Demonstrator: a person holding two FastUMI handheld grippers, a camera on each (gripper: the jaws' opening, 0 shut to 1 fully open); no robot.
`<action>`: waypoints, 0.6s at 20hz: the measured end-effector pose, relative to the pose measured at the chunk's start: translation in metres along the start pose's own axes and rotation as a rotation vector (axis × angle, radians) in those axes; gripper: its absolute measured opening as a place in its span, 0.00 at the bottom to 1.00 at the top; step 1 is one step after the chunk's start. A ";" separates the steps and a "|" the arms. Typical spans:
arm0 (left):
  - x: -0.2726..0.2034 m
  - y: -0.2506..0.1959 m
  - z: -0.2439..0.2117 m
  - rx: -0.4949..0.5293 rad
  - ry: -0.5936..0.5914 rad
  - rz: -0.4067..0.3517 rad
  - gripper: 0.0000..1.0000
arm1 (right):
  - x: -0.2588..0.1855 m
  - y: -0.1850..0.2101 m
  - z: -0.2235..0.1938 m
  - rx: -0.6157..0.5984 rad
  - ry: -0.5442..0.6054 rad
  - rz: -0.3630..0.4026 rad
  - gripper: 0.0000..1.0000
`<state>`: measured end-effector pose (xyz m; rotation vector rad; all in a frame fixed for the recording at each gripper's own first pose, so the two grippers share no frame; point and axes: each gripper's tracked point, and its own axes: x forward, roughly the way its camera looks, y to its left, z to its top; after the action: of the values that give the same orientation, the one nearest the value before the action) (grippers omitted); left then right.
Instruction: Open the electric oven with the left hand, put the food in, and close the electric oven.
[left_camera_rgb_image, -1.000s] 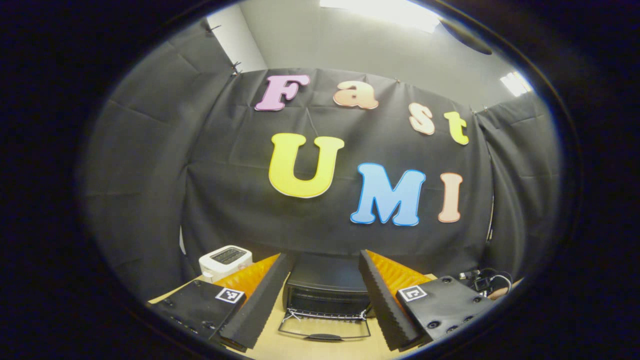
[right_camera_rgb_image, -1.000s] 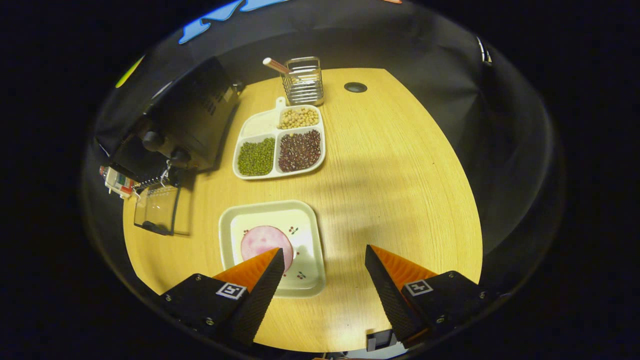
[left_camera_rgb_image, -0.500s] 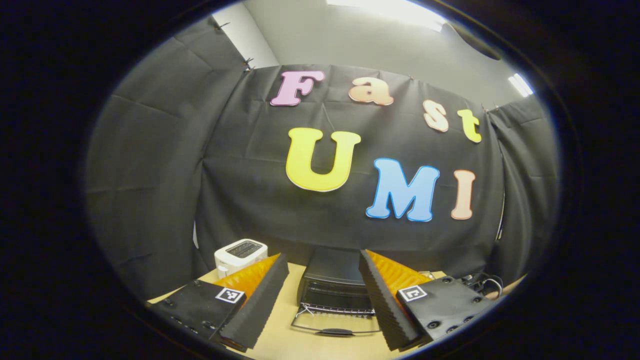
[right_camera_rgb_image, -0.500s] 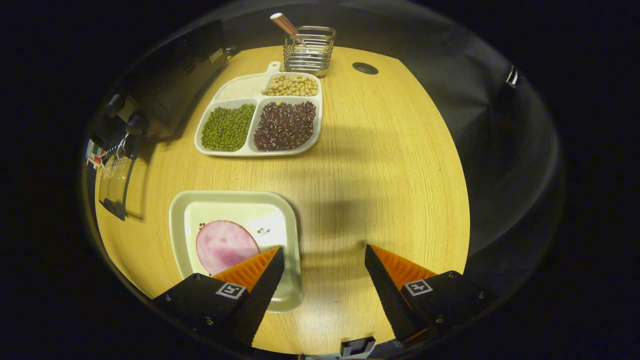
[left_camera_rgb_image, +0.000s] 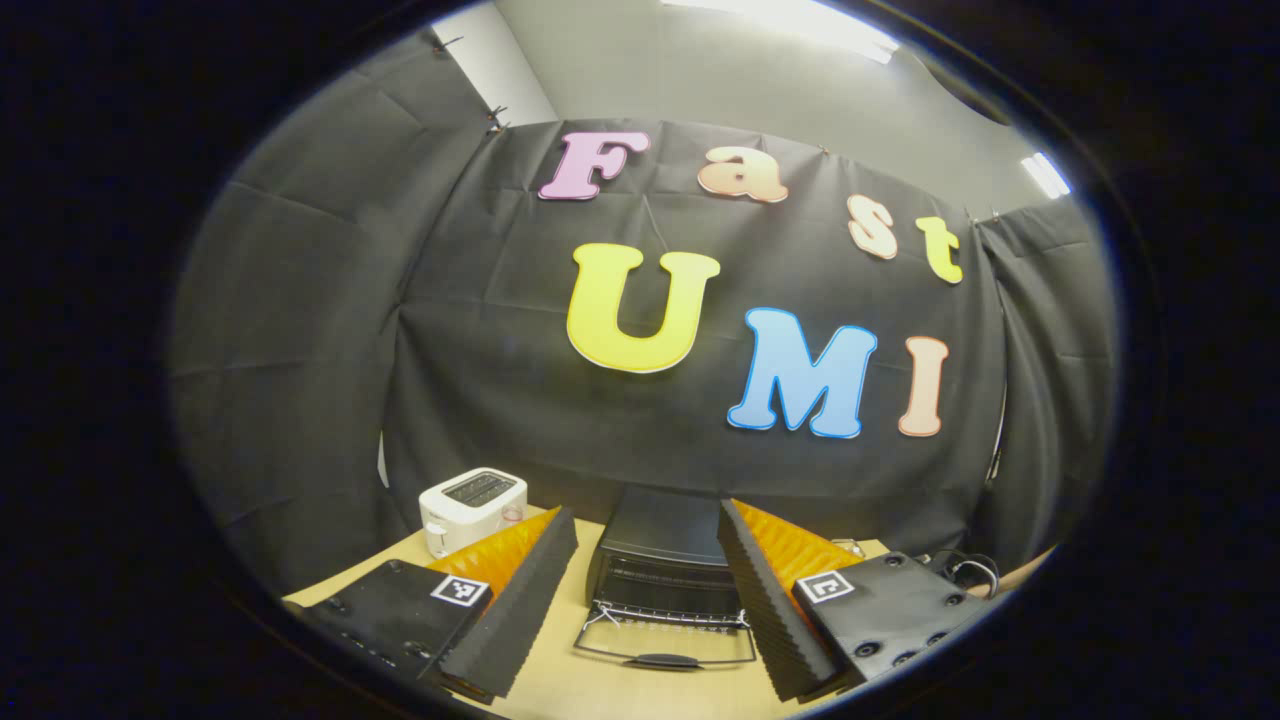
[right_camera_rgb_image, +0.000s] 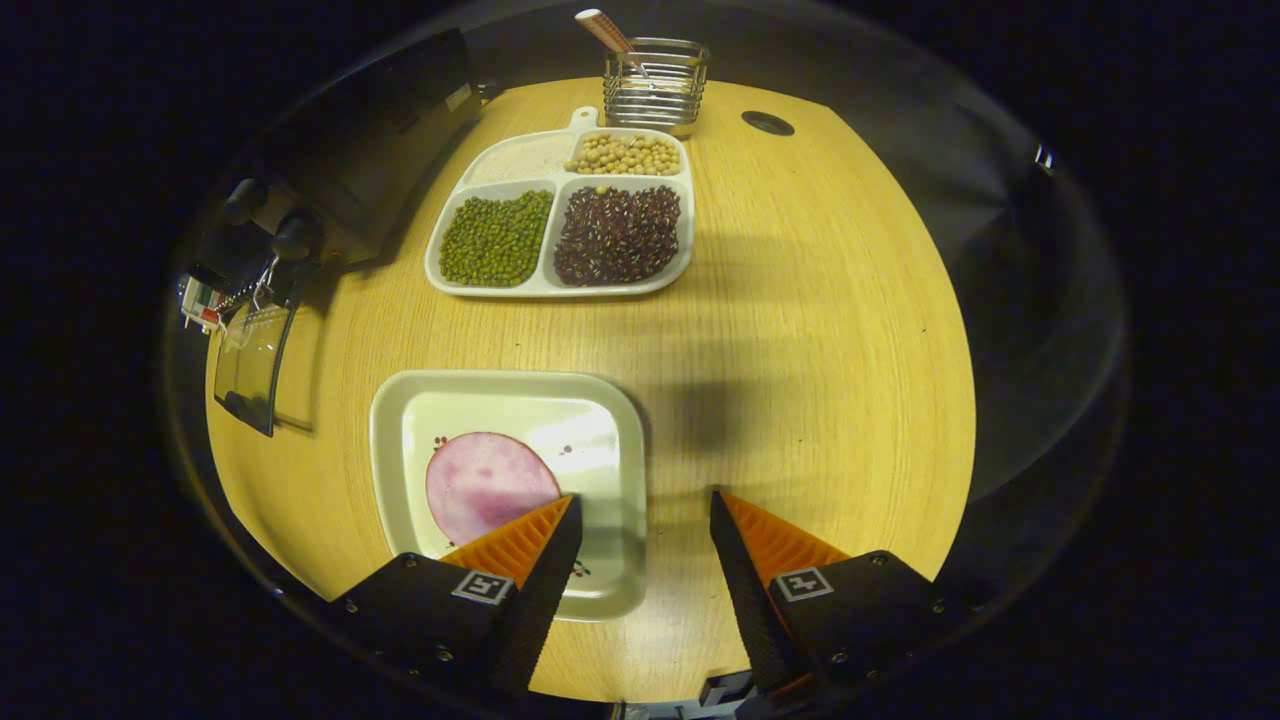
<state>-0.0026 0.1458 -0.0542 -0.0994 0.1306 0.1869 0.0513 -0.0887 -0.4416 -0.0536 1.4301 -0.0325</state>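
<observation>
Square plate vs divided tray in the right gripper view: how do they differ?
The square cream plate is one open well holding a round pink meat slice; the white divided tray has four compartments of green, dark red, tan and pale grains. The plate lies next to the right gripper; the tray lies farther off, by the wire holder. The tray has a tab handle; the plate has none. Both rest flat on the wooden table.

Left gripper view: oven partly masked, its right side behind one finger of the left gripper; inside of the cavity too dark to make out. Cables at the right edge cut off. Right gripper view: oven cropped by the upper left edge, front panel in shadow, knobs unreadable. A finger of the right gripper covers the lower edge of the ham slice and a corner of the plate.
</observation>
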 end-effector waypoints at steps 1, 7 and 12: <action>0.000 -0.001 -0.002 -0.002 0.003 -0.001 0.98 | 0.001 0.001 -0.002 -0.009 0.005 0.014 0.80; 0.000 -0.011 -0.002 -0.012 0.006 -0.017 0.96 | -0.001 0.008 -0.003 -0.058 0.009 0.121 0.32; -0.003 -0.009 -0.003 -0.005 -0.003 -0.010 0.96 | 0.003 0.001 -0.001 0.104 0.012 0.173 0.00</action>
<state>-0.0042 0.1364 -0.0560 -0.1043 0.1266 0.1771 0.0503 -0.0880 -0.4445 0.1566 1.4384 0.0352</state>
